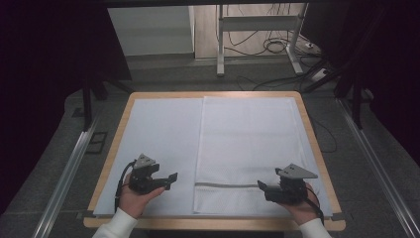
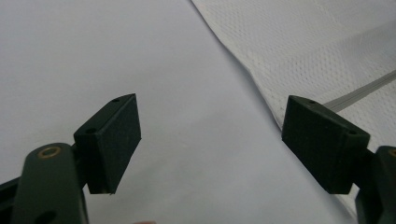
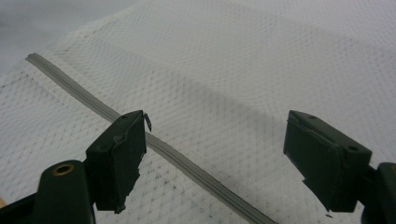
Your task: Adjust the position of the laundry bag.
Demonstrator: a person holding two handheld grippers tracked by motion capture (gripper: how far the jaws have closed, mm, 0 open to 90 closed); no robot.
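High view first: I see the light wooden table (image 1: pixel 112 154) under a plain white sheet (image 1: pixel 161 144), and on the sheet's right half lies the white mesh laundry bag (image 1: pixel 247 144), flat and rectangular, with its long side running away from me. A grey zipper strip (image 1: pixel 225 186) crosses the bag near its near edge.

My left gripper (image 1: pixel 170 179) sits over the bare sheet just left of the bag's near left corner, held in a white-sleeved hand and pointing right toward the bag. In the left gripper view its jaws stand wide apart with nothing between them, and the bag's edge (image 2: pixel 299 56) passes close by the right-hand pad.

My right gripper (image 1: pixel 262 187) sits over the bag's near right part, pointing left. In the right gripper view its jaws gape just as wide, empty, above the mesh (image 3: pixel 243 70), with the zipper strip (image 3: pixel 177 161) running beneath them.
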